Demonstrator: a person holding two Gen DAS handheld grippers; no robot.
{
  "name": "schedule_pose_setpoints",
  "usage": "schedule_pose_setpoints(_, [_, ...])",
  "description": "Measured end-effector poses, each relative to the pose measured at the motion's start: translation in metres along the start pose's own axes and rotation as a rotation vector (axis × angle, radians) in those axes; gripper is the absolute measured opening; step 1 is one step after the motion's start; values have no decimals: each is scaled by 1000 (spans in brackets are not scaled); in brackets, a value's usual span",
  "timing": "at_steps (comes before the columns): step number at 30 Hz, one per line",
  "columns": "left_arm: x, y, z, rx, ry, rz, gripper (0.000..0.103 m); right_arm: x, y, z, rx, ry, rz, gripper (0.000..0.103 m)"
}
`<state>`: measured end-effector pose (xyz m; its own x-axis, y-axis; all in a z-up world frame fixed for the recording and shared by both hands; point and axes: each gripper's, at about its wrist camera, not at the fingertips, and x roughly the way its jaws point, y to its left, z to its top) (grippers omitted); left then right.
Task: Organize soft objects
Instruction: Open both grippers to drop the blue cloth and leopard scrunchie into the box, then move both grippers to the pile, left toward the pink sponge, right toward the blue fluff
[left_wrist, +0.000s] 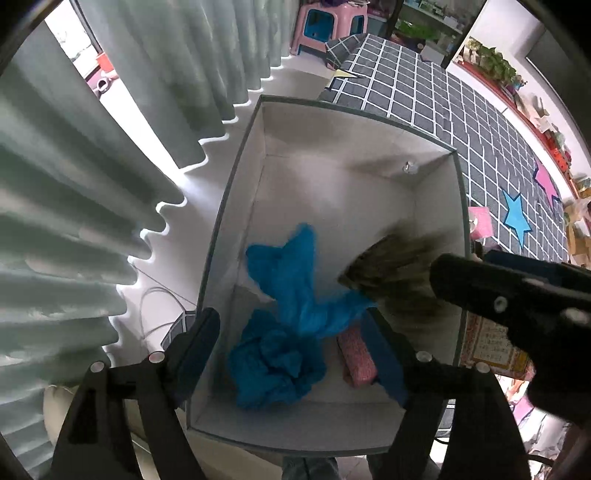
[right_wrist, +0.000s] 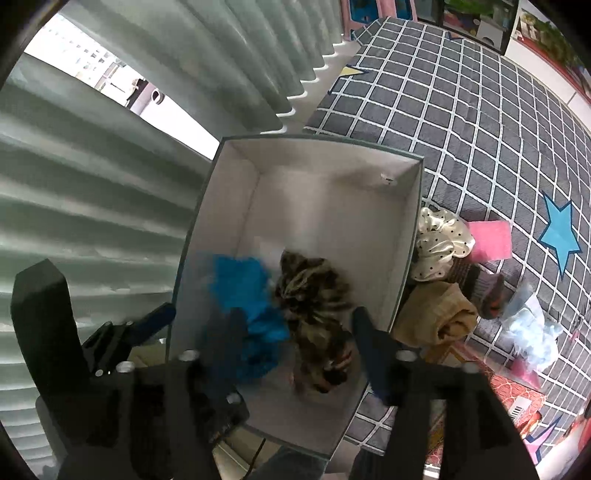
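Both grippers hang over the open white box (left_wrist: 436, 236), which sits on the floor btwn the pale green curtain (left_wrist: 92, 206) and the grey checked rug (left_wrist: 461, 110).

Left gripper (left_wrist: 291, 339): tongs wide apart, nothing pressed btwn them. The blue cloth (left_wrist: 291, 295) lies loose on the box floor right under it, a crumpled lump at 6 o'clock and a longer tail running up toward the middle. A small pink patterned bundle (left_wrist: 356, 354) lies just beside it at 4 o'clock, partly behind the right finger.

Right gripper (right_wrist: 299, 339): tongs apart too, pads not on anything. The brown striped cloth (right_wrist: 314, 314) is btwn them but blurred, so prob. loose and dropping or only just landed; can't tell if it's touching the box floor yet. It sits against the blue cloth, right half of the box.

Still outside the box, in the right wrist view at 3 o'clock: a cream dotted cloth (right_wrist: 439, 240), a tan folded cloth (right_wrist: 436, 314), a pink cloth (right_wrist: 491, 240), a light blue fluffy piece (right_wrist: 532, 332) and something dark next to the tan one, unclear what.

What could go wrong:
- The two grippers are close together over the same end; pulling out at once could knock them into each other.
- A fold of cloth could snag on a finger on the way up and get dragged back out.
- Everything's piling at the near end, so later pieces may heap up and spill over the rim while the far end stays bare.
- Box looks light; a bump on the wall could shove it into the curtain.
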<state>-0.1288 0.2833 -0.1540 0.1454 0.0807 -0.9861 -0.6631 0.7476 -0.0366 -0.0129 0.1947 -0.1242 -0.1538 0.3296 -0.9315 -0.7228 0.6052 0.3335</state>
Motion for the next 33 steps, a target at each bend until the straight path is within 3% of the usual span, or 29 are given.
schedule_pose_setpoints(2, [0,1,0,-10,1,4,88,-2,-1,0,0,-4,-2,63])
schedule_pose_setpoints(4, [0,3,1,-26,8,-13,97,-4,-2,0,1,-9,-8,78])
schedule_pose_setpoints(5, [0,4,1,-33,11,-26,102,-6,-3,0,6,-14,-17,92])
schedule_pose_setpoints(6, [-1,4,1,-38,10,-39,103,-9,-4,0,12,-20,-25,94])
schedule_pose_setpoints(12, [-9,0,6,-56,19,-105,103,-24,-16,0,52,-26,-14,94])
schedule_pose_setpoints(19, [-28,-26,20,16,-4,-127,103,-60,-55,-6,154,-85,7,94])
schedule_pose_setpoints(26, [-38,-60,30,101,-3,-149,103,-97,-125,-24,301,-157,-35,94])
schedule_pose_setpoints(33, [-40,-97,38,180,15,-156,103,-94,-203,-50,417,-129,-148,94])
